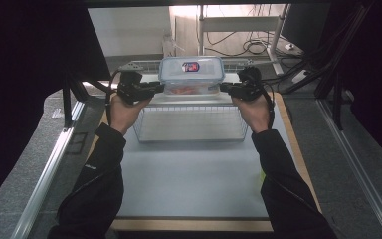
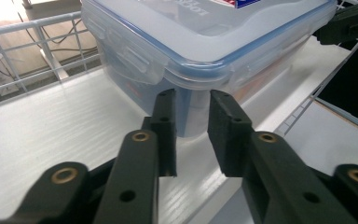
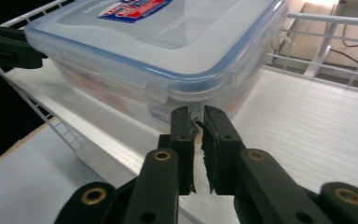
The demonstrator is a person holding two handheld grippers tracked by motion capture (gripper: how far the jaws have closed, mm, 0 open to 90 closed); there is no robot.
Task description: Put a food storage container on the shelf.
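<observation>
Two claws at clear lidded container, left claw parted, right claw nearly shut

The plastic container has a red, white and blue label on its clear lid. The letters on this label are too small and blurred to read. In the left gripper view, embossed letters on the lid appear upside down and are cut off at the edge, so no word can be read with certainty.
</observation>
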